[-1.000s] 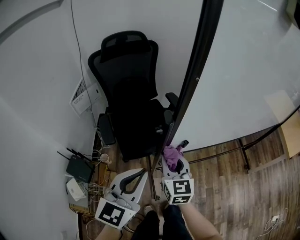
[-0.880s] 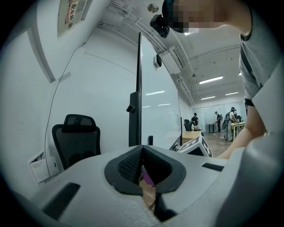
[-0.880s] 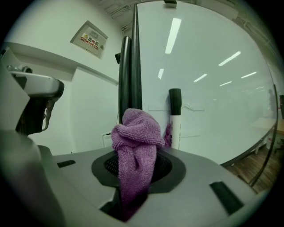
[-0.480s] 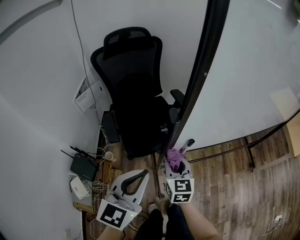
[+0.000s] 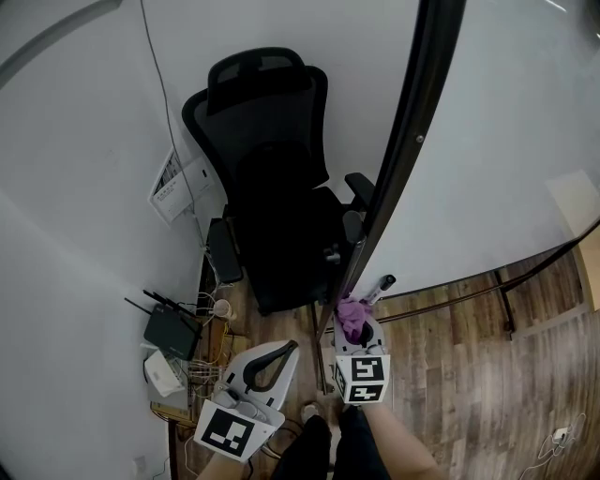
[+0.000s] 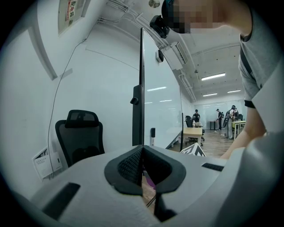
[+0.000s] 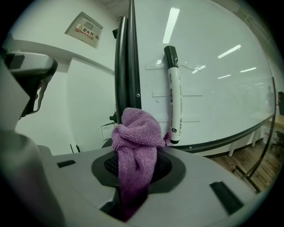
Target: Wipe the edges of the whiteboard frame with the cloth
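My left gripper (image 5: 281, 351) hangs low near the black office chair (image 5: 272, 187), jaws together on nothing. My right gripper (image 5: 357, 330) is clamped on the purple cloth (image 7: 135, 133), held against the whiteboard frame (image 5: 412, 159) at its dark upright edge, with a marker (image 7: 173, 95) just right of it.

There are two grippers, the left gripper (image 5: 279, 351) and the right gripper (image 5: 356, 323). There is one purple cloth (image 7: 135, 133), one whiteboard (image 5: 506, 141) with one black frame (image 5: 412, 141), and one marker (image 7: 173, 97). There is one black office chair (image 5: 272, 187), one black router (image 5: 171, 330) and one white box (image 5: 161, 375). Two wall notices hang: an upper notice (image 6: 69, 13) and a lower notice (image 6: 44, 162).
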`<state>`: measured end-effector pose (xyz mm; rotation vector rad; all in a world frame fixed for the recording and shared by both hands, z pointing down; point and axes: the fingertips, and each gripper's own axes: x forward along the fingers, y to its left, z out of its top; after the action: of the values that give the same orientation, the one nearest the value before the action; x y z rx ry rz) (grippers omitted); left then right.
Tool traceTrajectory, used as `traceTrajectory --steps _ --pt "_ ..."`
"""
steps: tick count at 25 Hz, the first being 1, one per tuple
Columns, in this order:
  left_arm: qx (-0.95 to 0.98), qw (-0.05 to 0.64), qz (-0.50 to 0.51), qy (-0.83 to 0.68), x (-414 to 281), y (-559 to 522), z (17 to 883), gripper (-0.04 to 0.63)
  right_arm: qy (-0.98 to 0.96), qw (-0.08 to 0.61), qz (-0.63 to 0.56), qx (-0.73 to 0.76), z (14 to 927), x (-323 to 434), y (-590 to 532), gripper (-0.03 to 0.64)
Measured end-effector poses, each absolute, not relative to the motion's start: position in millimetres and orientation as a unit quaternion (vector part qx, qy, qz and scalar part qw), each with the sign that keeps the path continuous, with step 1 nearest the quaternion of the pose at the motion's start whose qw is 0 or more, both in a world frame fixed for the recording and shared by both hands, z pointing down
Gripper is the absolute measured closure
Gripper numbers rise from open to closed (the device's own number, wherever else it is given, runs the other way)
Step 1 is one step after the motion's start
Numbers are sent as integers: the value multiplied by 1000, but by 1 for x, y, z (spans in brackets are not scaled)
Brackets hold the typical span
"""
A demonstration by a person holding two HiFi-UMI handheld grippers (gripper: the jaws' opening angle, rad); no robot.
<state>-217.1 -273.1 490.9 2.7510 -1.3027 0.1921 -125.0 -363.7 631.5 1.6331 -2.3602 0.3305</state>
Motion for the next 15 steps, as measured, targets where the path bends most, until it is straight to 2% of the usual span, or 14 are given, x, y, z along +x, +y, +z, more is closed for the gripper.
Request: traceTrajectory --steps 15 --pt "900 44 71 -428 -217 -268 496 578 -810 144 134 552 653 -125 -363 515"
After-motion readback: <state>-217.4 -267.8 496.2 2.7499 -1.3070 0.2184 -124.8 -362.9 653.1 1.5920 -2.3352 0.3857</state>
